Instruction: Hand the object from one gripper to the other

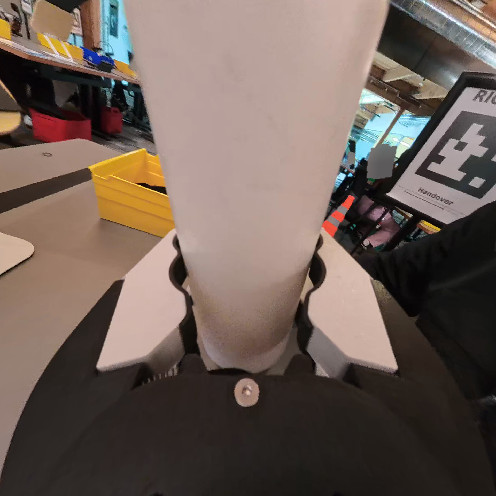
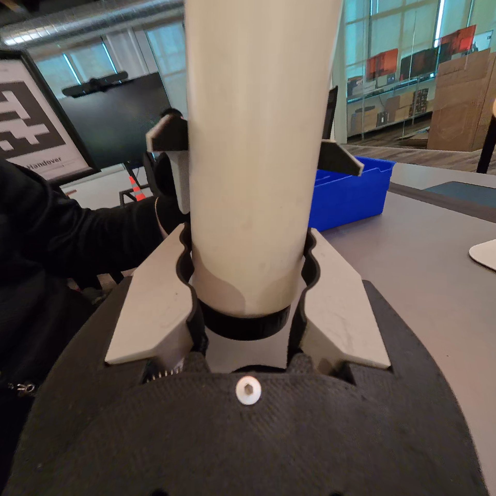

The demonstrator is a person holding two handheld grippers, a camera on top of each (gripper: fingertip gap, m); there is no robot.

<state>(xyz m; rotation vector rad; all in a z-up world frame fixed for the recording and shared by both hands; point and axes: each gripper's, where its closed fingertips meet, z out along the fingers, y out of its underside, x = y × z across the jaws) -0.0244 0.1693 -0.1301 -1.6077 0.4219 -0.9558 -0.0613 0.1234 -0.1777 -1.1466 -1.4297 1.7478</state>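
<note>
A white bottle [image 1: 249, 134] with a black cap [image 2: 245, 323] is held in the air between both grippers. In the left wrist view my left gripper [image 1: 248, 239] is shut on the bottle, with both black pads pressed to its sides and its rounded end near the palm. In the right wrist view my right gripper [image 2: 247, 229] is shut on the bottle [image 2: 255, 134] just above the cap. The left gripper [image 2: 253, 149] shows farther up the same bottle, its fingers against both sides. The right gripper is hidden in the left wrist view.
A grey table [image 1: 53, 268] lies below, with a yellow bin [image 1: 128, 193], a blue bin [image 2: 349, 198] and a white pad [image 2: 483, 255]. A framed marker sign [image 1: 456, 150] stands behind. A person's black sleeve [image 2: 67, 228] reaches in. An orange cone [image 1: 339, 212] stands on the floor.
</note>
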